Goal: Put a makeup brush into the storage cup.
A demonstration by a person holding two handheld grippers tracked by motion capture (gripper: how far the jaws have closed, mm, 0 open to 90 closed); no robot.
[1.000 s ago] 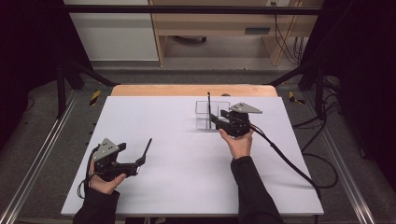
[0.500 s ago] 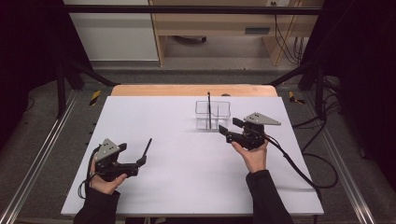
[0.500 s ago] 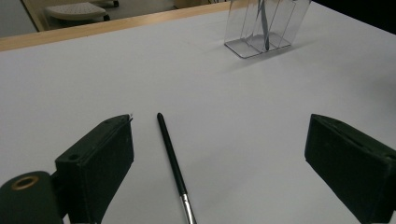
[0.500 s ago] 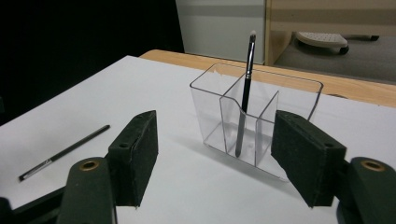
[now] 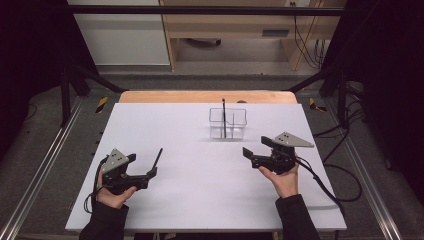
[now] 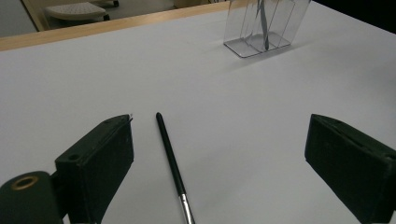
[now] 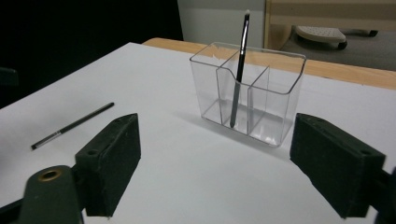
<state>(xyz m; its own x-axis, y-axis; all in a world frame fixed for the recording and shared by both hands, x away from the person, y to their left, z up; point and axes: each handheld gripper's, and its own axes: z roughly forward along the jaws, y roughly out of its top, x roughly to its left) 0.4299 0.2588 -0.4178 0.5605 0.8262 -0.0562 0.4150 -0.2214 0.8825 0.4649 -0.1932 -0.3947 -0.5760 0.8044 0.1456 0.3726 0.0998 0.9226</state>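
Lying right between my wide-open left claw [image 6: 219, 163], the brush [image 6: 171, 158] points its long axis away toward the clear holder [image 6: 261, 28]; right claw [image 5: 255, 150], released, has just been opening and sits well apart.

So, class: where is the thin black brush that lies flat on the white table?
In the high view the thin black brush lies on the white table at its left side, just ahead of the left gripper, well left of the clear plastic organiser.

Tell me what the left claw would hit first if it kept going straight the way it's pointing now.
Most likely the loose black brush on the white table: it lies between the open jaws of the left claw, touching neither. The clear organizer stands much farther on, off to one side.
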